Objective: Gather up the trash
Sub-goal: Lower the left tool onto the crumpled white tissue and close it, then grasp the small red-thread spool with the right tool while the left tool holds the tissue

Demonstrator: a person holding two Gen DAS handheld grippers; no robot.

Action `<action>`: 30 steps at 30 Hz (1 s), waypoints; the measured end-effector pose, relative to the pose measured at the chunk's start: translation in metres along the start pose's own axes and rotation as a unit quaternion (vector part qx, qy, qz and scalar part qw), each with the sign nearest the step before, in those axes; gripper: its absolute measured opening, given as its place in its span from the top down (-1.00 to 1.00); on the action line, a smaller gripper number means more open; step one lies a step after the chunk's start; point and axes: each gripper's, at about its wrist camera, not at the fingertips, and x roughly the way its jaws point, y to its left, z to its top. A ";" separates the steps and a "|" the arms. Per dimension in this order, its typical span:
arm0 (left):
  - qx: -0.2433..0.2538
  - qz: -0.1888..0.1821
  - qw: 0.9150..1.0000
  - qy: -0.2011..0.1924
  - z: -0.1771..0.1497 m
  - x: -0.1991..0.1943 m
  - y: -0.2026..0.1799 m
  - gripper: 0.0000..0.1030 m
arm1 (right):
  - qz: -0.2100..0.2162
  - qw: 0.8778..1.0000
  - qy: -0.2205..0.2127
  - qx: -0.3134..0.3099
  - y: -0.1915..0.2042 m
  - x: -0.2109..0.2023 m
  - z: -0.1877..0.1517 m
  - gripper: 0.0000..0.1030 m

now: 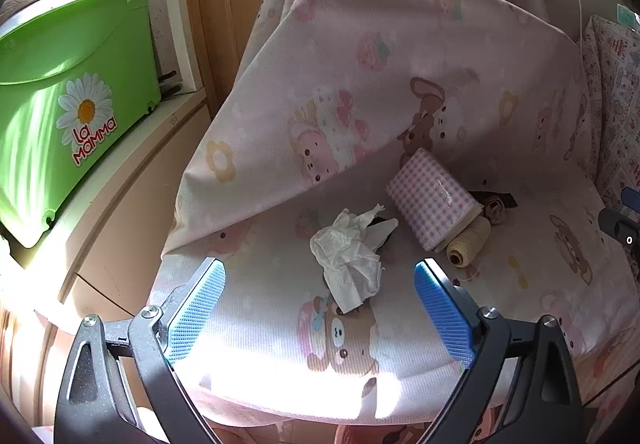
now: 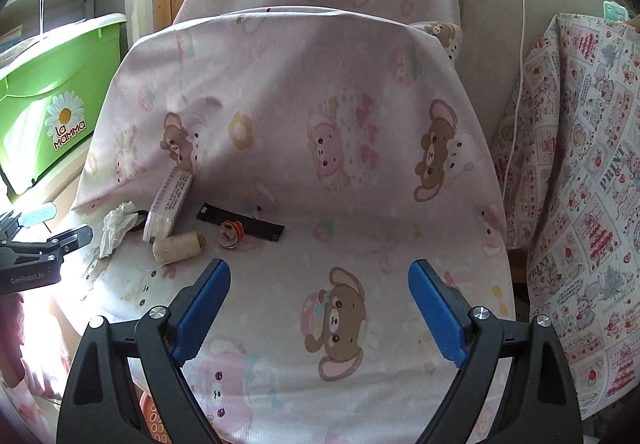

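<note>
Left gripper (image 1: 320, 280) tilted downward over seat cushion (image 1: 400, 364), jaws wide, nothing held. Crumpled tissue (image 1: 352, 256) lying just ahead between blue pads, untouched, long axis running from front edge toward backrest, near cushion's left edge. Right gripper (image 2: 319, 284) likewise angled down, jaws wide and empty, over cushion's middle, well apart from tissue.

On the chair seat (image 1: 400, 344) a crumpled tissue (image 1: 352, 256) lies left of a fabric roll (image 1: 434, 200), with a thread spool (image 1: 468, 242) just in front of the roll. A dark strip (image 2: 240, 227) lies to the right of the spool, with a small curled scrap (image 2: 231, 233) on it. A bin (image 1: 60, 92) stands on a shelf (image 1: 132, 180) to the left of the chair.
</note>
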 end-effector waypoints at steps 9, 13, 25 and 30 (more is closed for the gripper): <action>0.000 -0.023 0.999 0.037 0.000 0.032 -0.009 -0.23 | -0.005 1.000 0.002 0.001 -0.001 0.002 -0.001 -0.78; 0.005 -0.012 0.999 0.042 -0.001 0.040 -0.013 -0.05 | -0.008 1.000 -0.001 -0.002 0.000 0.000 -0.001 -0.78; -0.009 -0.005 0.999 -0.031 0.012 -0.003 -0.008 0.93 | -0.011 1.000 -0.012 0.000 0.003 -0.002 0.001 -0.78; 0.001 0.027 0.997 -0.072 0.014 -0.028 -0.011 0.93 | 0.010 1.000 -0.010 -0.003 0.011 0.005 0.004 -0.78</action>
